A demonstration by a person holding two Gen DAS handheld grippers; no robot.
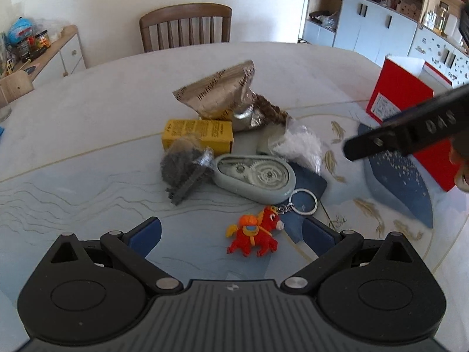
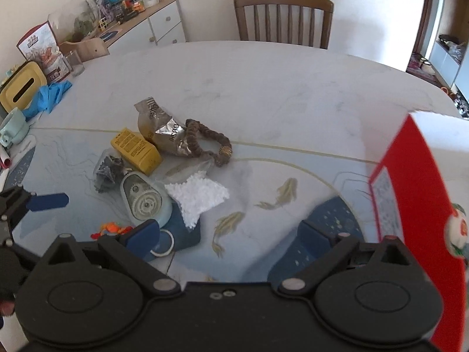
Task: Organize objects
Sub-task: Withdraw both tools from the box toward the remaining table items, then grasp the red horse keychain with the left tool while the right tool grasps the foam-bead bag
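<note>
A small pile lies mid-table: a red and orange toy keychain, a grey tape dispenser, a yellow box, a foil bag, a brown bead bracelet, a bag of white foam bits and a bag of dark parts. My left gripper is open, low over the table, with the keychain toy between its fingers. My right gripper is open and holds nothing, between the pile and a red box.
A wooden chair stands at the table's far side. At the table's left edge are a yellow tissue box, a blue glove, a mug and a glass. A cluttered sideboard lines the wall.
</note>
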